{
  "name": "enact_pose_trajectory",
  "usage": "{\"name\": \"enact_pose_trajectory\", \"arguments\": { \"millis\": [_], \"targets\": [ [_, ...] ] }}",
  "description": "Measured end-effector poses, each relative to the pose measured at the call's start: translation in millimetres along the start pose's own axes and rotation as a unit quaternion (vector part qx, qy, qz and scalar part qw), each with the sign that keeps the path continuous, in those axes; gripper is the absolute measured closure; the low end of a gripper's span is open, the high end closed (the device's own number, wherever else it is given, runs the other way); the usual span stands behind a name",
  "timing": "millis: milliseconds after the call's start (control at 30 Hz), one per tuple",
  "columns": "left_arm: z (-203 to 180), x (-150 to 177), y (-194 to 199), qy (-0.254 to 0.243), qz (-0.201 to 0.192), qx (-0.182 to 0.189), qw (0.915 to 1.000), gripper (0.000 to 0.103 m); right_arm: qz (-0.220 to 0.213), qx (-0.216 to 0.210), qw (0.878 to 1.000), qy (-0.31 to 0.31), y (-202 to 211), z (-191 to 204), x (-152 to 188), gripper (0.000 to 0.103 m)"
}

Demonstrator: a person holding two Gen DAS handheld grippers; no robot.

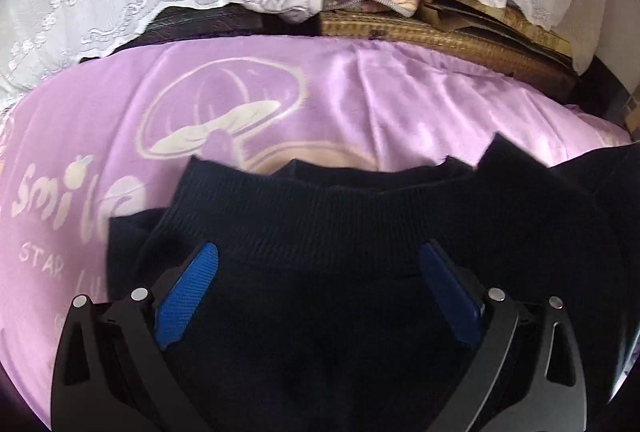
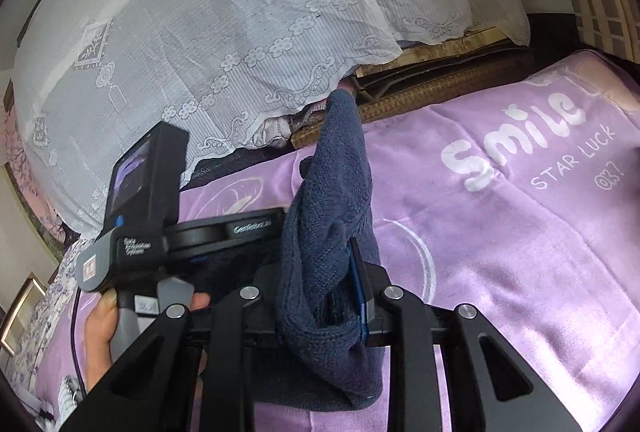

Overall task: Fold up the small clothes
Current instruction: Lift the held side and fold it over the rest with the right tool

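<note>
The right hand-held gripper [image 2: 340, 288] is pinching the dark navy knit garment [image 2: 328, 216], and the cloth stands up lengthways from the jaws, its long axis running away toward the far lace-covered pile [image 2: 208, 44]. It's a ribbed, nubbly knit, bunched thick at the jaws and narrowing to a rounded tip. In the left view the left hand-held gripper [image 1: 318, 272] is spread wide, blue pads [image 1: 188, 296] either side of the garment's ribbed band [image 1: 320, 228], which lies crosswise, left to right, on the purple "Smile" blanket [image 1: 360, 104].
</note>
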State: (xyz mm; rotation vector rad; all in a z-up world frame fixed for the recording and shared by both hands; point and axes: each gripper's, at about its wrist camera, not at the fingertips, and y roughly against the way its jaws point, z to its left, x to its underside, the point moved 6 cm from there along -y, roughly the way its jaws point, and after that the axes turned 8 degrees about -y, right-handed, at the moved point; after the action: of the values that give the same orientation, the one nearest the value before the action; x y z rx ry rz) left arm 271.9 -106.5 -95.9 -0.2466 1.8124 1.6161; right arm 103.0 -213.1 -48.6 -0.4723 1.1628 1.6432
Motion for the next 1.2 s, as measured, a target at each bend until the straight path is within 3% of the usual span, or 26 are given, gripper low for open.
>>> {"name": "enact_pose_trajectory", "arguments": {
  "millis": [133, 367, 533, 667, 900, 1200],
  "targets": [
    [-16, -3, 13, -0.016, -0.026, 0.065, 0.9974, 0.006, -0.001, -0.002, 1.0, 0.031, 1, 15, 6, 0.077],
    [-20, -5, 32, -0.005, -0.053, 0.131, 0.99, 0.007, 0.007, -0.016, 0.999, 0.036, -1, 28, 6, 0.077],
    [-19, -7, 51, -0.019, -0.083, 0.11, 0.9903, 0.007, 0.005, -0.027, 0.999, 0.047, -1, 48, 4, 0.077],
    [-11, -10, 61, -0.002, -0.091, 0.168, 0.9816, 0.007, 0.006, -0.035, 0.998, 0.055, -4, 61, 5, 0.077],
    [5, -10, 64, 0.014, -0.085, 0.193, 0.9775, 0.007, 0.009, -0.043, 0.997, 0.06, -10, 79, 6, 0.077],
    [55, -1, 80, 0.054, -0.096, 0.177, 0.978, 0.007, 0.021, -0.063, 0.994, 0.092, -21, 125, 18, 0.077]
  ]
}}
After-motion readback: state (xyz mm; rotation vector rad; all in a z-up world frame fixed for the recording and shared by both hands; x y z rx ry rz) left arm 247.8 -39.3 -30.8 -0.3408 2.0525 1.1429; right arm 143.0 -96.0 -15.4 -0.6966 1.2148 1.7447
